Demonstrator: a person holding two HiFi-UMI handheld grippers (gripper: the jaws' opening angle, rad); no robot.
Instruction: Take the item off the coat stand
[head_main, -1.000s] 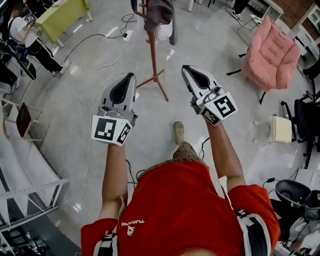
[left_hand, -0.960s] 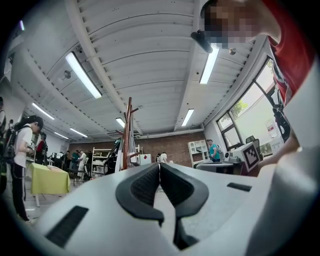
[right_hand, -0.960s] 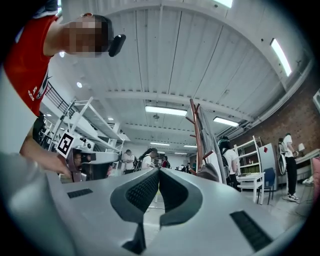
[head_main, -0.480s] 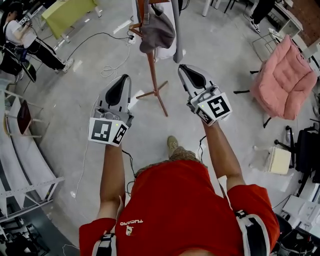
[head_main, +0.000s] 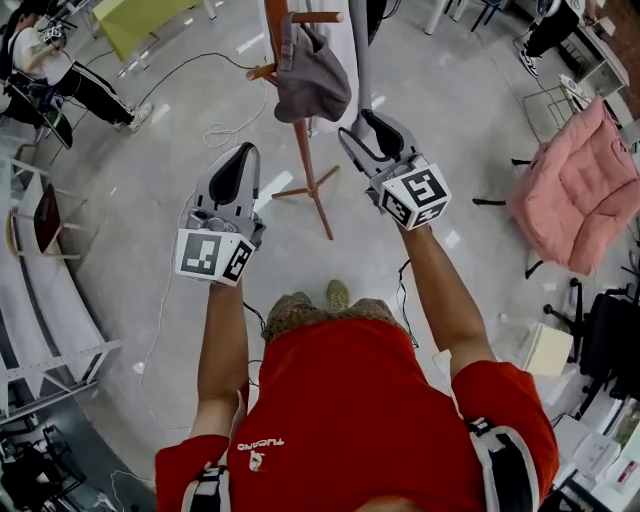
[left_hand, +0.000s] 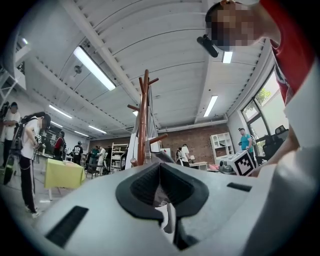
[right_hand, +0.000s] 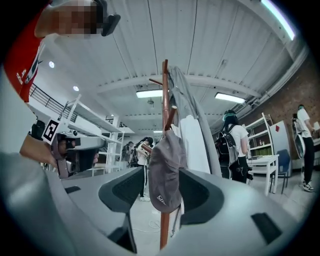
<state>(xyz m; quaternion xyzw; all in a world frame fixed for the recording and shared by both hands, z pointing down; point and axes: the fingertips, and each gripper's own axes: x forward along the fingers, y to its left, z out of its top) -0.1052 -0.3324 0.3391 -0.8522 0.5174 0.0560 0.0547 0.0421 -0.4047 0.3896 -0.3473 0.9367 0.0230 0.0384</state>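
Note:
A reddish-brown wooden coat stand (head_main: 300, 130) rises at the top centre of the head view. A grey cap (head_main: 310, 85) hangs from one of its pegs, and a long grey garment (head_main: 357, 50) hangs beside it. My right gripper (head_main: 368, 125) is just right of the pole, below the cap. Its jaws are opening and stand well apart. In the right gripper view the cap (right_hand: 166, 172) shows between them but farther off, untouched. My left gripper (head_main: 240, 152) hovers left of the pole, shut and empty, and the stand (left_hand: 143, 120) is ahead of it.
A pink armchair (head_main: 585, 190) stands at the right, with a black office chair (head_main: 610, 340) below it. A yellow-green table (head_main: 150, 15) and a person (head_main: 60, 70) are at the top left. Cables (head_main: 225, 130) trail over the floor. White shelving (head_main: 50, 320) lines the left edge.
Both grippers have come closer to the coat stand, which now fills more of the view. The right gripper's jaws have spread apart. The left gripper looks unchanged.

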